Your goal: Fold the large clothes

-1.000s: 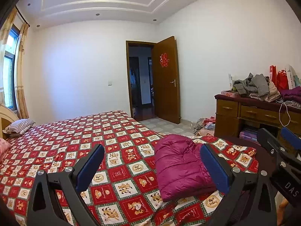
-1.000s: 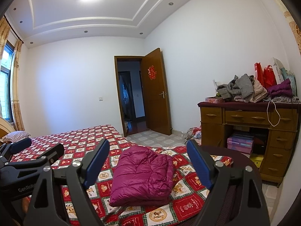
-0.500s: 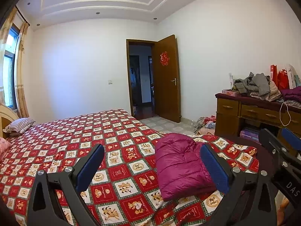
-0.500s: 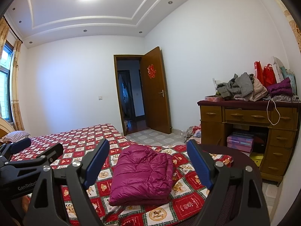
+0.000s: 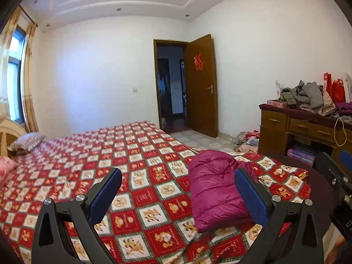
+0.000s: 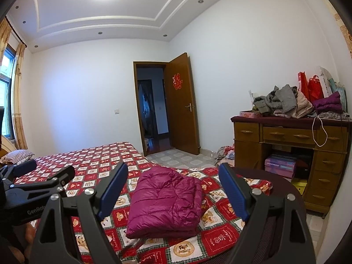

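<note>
Folded purple jacket lying on bed, lower centre of frame; left gripper and right gripper both wide apart, empty; advisable to leave bundle squared, undisturbed.

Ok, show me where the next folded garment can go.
The red checked bedspread is bare from the folded magenta puffer jacket to the pillows. The brown wooden desk top is crowded with clothes and bags.

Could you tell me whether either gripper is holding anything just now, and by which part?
Nothing is held: left gripper and right gripper are open, clear of the folded purple jacket.
</note>
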